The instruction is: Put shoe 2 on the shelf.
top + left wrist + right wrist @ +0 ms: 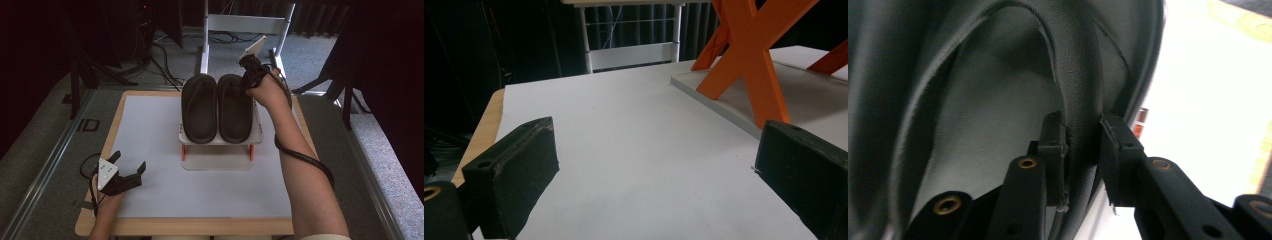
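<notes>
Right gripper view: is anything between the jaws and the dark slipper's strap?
Nothing visible stands between them. The right gripper has its two pads on either side of the dark grey strap of the right-hand dark slipper, which sits beside its twin on the white stand.

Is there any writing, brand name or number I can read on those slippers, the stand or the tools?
None: no words, brands or numbers are readable on the slippers, the stand, the left tool or the right tool.
</notes>
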`<act>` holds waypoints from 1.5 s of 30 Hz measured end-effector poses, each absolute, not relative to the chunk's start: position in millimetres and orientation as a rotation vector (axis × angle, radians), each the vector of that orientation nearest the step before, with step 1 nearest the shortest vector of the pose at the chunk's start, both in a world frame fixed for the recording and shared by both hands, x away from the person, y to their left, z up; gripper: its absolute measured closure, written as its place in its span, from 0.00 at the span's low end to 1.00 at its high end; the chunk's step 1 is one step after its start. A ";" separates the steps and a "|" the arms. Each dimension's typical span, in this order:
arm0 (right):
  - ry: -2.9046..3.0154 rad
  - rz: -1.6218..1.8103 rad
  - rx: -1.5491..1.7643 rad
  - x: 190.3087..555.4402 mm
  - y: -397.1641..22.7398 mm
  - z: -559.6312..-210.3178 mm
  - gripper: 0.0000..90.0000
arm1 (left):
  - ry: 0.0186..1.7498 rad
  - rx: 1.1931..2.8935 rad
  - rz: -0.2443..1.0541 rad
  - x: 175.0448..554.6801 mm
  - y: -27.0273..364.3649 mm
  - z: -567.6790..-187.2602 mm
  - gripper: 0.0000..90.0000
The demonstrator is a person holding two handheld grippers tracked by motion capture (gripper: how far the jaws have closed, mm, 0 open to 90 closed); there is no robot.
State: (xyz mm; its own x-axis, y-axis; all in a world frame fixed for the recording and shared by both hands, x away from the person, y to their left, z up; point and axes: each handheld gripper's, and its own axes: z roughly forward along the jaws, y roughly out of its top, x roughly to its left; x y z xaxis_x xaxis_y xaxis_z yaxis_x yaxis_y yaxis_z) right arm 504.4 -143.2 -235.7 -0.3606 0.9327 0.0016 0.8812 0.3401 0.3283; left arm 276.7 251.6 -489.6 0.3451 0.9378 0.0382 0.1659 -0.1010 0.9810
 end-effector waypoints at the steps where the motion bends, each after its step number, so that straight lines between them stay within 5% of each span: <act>1: 2.421 0.424 1.657 503.5 -142.6 -235.1 0.79 | 1.037 1.538 0.904 276.8 251.6 -489.6 0.03; 7: 2.432 0.450 1.604 500.6 -145.1 -235.7 0.71 | 1.037 1.537 0.902 276.8 251.9 -489.6 0.03; 14: 2.413 0.620 1.553 491.4 -156.3 -227.9 0.44 | 1.042 1.537 0.898 277.2 252.0 -489.4 0.03; 23: 2.409 0.787 1.497 473.0 -181.0 -228.1 0.28 | 1.043 1.537 0.900 277.4 251.8 -489.5 0.03; 45: 2.235 1.060 1.366 425.7 -258.7 -273.5 0.16 | 1.043 1.536 0.906 277.0 251.3 -489.6 0.03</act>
